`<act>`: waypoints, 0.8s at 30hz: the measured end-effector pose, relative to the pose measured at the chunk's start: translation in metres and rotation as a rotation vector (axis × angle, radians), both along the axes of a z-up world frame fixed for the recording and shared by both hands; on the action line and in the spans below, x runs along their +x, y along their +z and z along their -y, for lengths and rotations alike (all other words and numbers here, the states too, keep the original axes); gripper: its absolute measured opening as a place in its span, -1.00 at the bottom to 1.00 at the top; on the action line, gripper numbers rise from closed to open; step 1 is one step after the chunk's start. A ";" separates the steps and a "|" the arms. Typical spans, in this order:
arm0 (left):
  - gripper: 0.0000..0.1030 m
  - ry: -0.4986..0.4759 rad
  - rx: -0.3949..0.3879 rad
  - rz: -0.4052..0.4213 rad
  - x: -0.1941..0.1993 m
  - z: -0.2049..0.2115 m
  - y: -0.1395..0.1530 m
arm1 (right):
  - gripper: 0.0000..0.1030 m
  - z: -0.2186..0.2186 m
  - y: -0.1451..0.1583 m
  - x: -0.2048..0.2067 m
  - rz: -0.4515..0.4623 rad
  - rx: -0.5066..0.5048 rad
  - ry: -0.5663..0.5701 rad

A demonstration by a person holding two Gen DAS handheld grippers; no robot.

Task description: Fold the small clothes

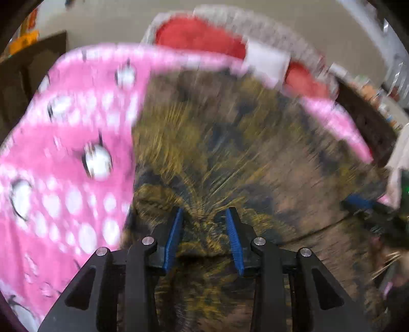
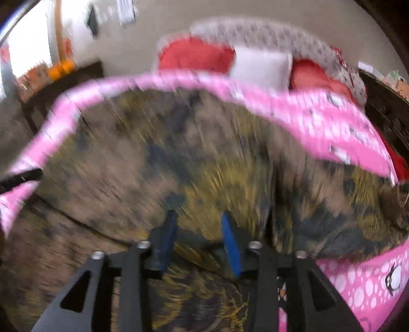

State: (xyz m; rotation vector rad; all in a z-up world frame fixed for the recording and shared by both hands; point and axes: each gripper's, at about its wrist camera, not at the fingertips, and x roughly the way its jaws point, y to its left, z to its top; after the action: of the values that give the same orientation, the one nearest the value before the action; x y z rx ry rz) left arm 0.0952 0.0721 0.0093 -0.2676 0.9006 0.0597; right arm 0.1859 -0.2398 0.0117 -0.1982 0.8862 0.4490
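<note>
This is a home, most likely a bedroom. A bed is spread with a pink polka-dot blanket (image 1: 64,158) printed with cartoon faces, and red pillows (image 2: 194,55) and a white pillow (image 2: 260,67) lean on a grey speckled headboard (image 2: 268,33) against a plain beige wall (image 2: 179,15). Dark wooden furniture (image 2: 76,76) stands at the side, carrying blurred orange items (image 2: 61,67). A bright window (image 2: 28,43) lights the far left corner.
</note>
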 end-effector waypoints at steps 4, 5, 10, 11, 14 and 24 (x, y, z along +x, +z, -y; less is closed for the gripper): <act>-0.71 0.045 0.027 0.072 0.010 -0.005 0.025 | -0.16 0.003 0.010 0.008 -0.052 -0.010 -0.023; -0.71 0.054 0.024 0.099 0.017 -0.007 0.033 | -0.16 0.003 0.019 0.012 -0.028 0.016 -0.027; -0.56 0.083 0.055 -0.039 0.080 -0.018 0.011 | -0.05 -0.010 0.035 0.046 0.016 0.122 -0.050; -0.56 0.088 0.045 -0.072 0.081 -0.020 0.003 | -0.04 -0.016 0.025 0.056 -0.020 0.110 -0.061; -0.56 0.070 0.063 -0.018 0.065 -0.016 0.009 | -0.05 -0.017 0.011 0.059 -0.089 0.112 -0.094; -0.46 -0.103 0.087 0.090 -0.026 0.025 -0.011 | 0.11 0.125 0.101 -0.002 0.299 0.097 -0.152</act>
State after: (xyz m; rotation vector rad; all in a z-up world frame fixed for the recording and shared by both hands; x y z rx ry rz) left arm 0.0687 0.0474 -0.0013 -0.1409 0.8190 -0.0086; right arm 0.1841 -0.3648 0.1127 -0.1043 0.5805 0.3098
